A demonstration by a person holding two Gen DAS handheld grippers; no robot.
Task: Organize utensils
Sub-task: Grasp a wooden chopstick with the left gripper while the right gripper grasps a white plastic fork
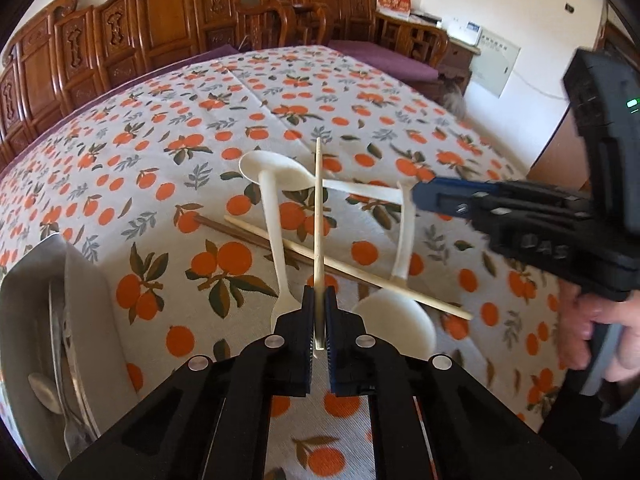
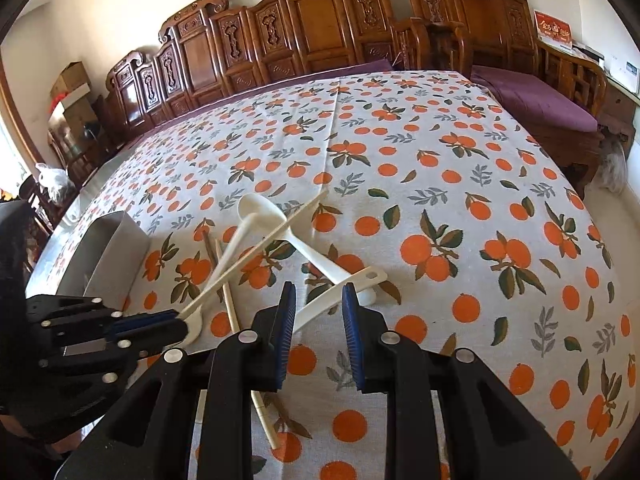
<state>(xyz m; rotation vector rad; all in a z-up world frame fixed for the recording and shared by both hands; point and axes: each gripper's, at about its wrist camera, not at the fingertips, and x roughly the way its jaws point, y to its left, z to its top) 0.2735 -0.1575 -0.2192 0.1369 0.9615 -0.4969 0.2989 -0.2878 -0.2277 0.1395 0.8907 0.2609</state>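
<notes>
Chopstick (image 1: 318,216), pale, one: pinched near its end in my left gripper (image 1: 319,316), jaws shut tight on it, far tip raised over the heap. Heap: white spoons (image 1: 280,172) and more chopsticks crossed on the orange-print tablecloth (image 1: 132,136). My right gripper (image 2: 319,312): jaws partly open, astride a spoon handle (image 2: 340,288), pads apparently not pressing. Tray (image 1: 86,300), grey, to my left, metal cutlery already inside. Step, as I judged it: lifting out the chopstick. Next: draw it clear without dragging spoons, then carry it to the tray.

Carved wood benches (image 2: 320,28), cream wall (image 2: 100,12)
</notes>
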